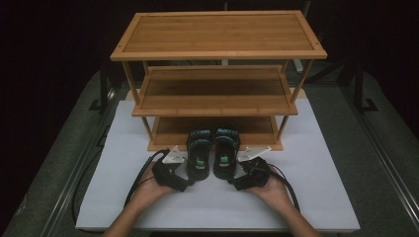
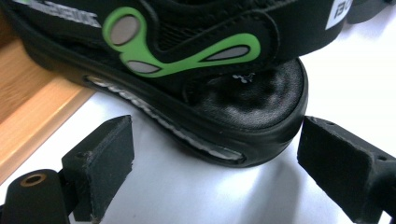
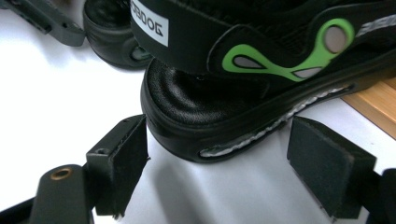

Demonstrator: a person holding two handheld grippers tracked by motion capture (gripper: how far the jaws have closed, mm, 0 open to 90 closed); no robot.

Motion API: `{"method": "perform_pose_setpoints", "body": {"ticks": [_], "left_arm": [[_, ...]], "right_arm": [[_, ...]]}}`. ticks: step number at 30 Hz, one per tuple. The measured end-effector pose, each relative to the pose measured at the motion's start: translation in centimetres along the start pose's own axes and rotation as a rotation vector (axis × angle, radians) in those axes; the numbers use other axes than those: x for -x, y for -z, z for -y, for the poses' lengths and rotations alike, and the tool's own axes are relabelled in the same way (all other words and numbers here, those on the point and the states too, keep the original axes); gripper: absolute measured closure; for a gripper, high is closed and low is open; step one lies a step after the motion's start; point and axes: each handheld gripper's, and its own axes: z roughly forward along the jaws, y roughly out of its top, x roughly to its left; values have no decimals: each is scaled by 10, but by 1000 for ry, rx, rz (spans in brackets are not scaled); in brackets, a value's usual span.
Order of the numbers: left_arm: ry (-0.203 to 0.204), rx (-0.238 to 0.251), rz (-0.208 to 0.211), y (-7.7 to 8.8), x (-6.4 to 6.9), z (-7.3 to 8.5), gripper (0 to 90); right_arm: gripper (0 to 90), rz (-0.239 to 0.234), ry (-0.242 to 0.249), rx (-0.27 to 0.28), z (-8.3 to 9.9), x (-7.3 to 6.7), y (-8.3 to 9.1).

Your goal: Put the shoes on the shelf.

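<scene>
We have two black sandals with green trim standing side by side on the white tabletop (image 1: 296, 197), toes resting on the lowest shelf of the wooden rack (image 1: 217, 89), heels toward us. The left sandal (image 1: 198, 154) sits in front of our left gripper (image 1: 185, 180), the right sandal (image 1: 226, 152) in front of our right gripper (image 1: 238, 178).

In the left gripper view the fingers (image 2: 100, 161) stand wide apart on either side of the heel (image 2: 252, 102), holding nothing. In the right gripper view the fingers (image 3: 119, 161) also stand wide apart, and the heel (image 3: 187, 107) pokes between them, gripped by neither.

We judge these sandals light, with a padded, yielding footbed and a firmer rubber sole whose rim should give a sure hold. The heel looks like the best place: pinch the sole across its sides. The straps seem soft and would flop.

The white sheet looks smooth, so a sandal may slide if nudged. Around it lies dark grey matting, and the room beyond is unlit.
</scene>
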Motion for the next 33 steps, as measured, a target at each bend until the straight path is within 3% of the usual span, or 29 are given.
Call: {"method": "perform_pose_setpoints", "body": {"ticks": [13, 15, 16, 17, 18, 20, 23, 26, 27, 28, 33], "left_arm": [[-21, -10, -8, -9, -6, -10, 107], [-10, 8, -9, -8, -9, -11, 110], [10, 27, 7, -7, -13, -12, 110], [9, 44, -6, -6, -15, -12, 119], [25, 68, -4, -5, -16, -12, 125], [25, 81, -7, -4, -18, -13, 144], [23, 81, -18, -4, -22, -18, 143], [42, 111, -14, -5, -27, -24, 145], [23, 79, -29, -8, -29, -28, 145], [23, 79, -29, -8, -29, -28, 147], [71, 114, -10, -14, -42, -32, 150]], "right_arm": [[170, -6, -2, -14, -5, 3, -6], [175, -5, -14, -4, -7, 6, -6], [169, -28, -31, 4, -11, 12, -5], [179, -26, -35, 9, -12, 13, -4], [228, -2, -17, 20, -13, 14, -3], [238, -2, -14, 41, -13, 15, -1], [254, -5, -27, 43, -17, 21, -1], [266, 2, -30, 55, -21, 25, -4], [292, -3, -40, 82, -25, 28, -3], [293, 0, -45, 75, -28, 30, -4], [293, 6, -47, 77, -33, 36, -10]]}}
